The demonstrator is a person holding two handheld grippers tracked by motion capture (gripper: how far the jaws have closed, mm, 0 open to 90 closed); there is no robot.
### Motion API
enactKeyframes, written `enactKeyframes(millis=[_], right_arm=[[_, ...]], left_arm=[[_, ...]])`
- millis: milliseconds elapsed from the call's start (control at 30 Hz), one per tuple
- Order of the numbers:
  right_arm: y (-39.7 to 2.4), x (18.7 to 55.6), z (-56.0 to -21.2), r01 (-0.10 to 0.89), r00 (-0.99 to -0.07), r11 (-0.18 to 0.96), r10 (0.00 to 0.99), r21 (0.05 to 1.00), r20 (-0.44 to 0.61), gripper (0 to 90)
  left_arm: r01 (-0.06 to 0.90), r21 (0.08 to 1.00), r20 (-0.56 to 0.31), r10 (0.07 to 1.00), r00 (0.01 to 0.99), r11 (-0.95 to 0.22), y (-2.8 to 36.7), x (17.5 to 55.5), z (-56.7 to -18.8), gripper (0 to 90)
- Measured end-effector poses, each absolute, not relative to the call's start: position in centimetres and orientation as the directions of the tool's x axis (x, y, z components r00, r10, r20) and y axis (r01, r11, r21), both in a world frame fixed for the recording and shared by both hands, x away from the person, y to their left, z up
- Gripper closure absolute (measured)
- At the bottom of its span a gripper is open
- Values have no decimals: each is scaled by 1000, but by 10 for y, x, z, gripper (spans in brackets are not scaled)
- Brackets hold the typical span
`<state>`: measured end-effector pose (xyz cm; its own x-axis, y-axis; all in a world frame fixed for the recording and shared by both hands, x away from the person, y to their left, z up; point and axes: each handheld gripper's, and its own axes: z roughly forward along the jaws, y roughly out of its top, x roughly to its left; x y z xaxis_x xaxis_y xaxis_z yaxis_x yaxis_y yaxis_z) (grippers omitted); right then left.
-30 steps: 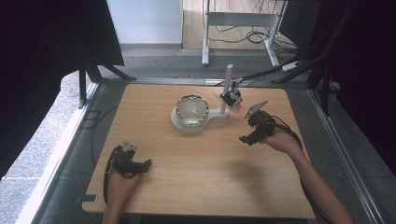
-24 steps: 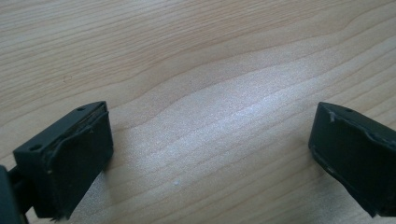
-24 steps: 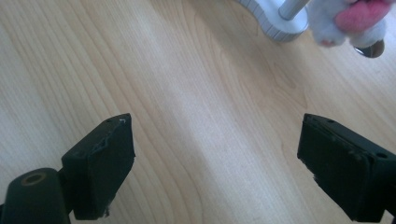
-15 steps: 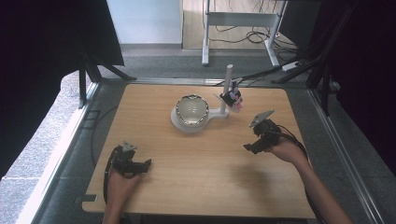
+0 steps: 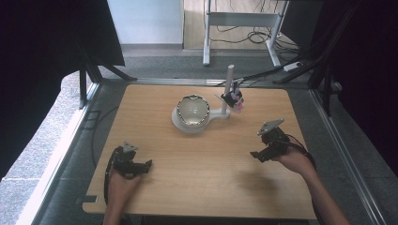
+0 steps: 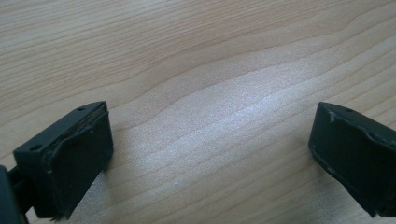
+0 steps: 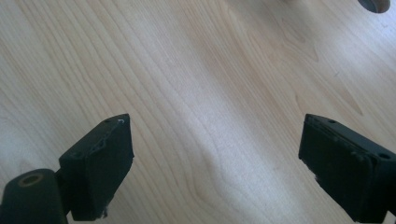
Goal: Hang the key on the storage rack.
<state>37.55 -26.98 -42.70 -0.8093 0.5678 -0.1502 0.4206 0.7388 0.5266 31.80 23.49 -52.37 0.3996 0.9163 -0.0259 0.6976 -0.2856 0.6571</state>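
At the left, the left gripper (image 5: 143, 166) is held just over the table (image 5: 211, 187), jaws spread wide with nothing between them. Near the table's middle, towards the far edge, the bowl (image 5: 192, 110) is seated on a white stand (image 5: 220, 113). The bowl is rounded and pale, with a dark speckled rim. It is judged rigid, fairly light, smooth and possibly breakable, and best taken by the rim. A small dark item (image 5: 232, 98) is hung on the stand's post (image 5: 229, 79). At the right, the right gripper (image 5: 258, 145) is likewise seen parted and empty.
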Motion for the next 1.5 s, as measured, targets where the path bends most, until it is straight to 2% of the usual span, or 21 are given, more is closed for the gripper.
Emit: enactKeyframes(millis=[467,1000,1200,1267,1400,1500], right_arm=[[-287,349,-448,454,-779,698,612,554,-133,50],[-301,326,-482,488,-743,634,663,601,-96,45],[-302,319,-502,497,-724,592,686,635,-74,45],[-302,318,-512,511,-715,562,698,650,-42,20],[-304,317,-520,522,-694,496,720,694,7,0],[-304,316,-520,522,-689,492,725,697,4,0]], left_arm=[[699,658,-28,918,396,-282,235,318,-524,0],[699,658,-28,919,393,-279,234,318,-524,0],[699,658,-28,919,394,-280,234,318,-524,0],[699,659,-28,919,393,-279,234,318,-524,0],[699,659,-28,919,393,-279,234,318,-524,0],[699,659,-28,919,393,-279,234,317,-524,0]])
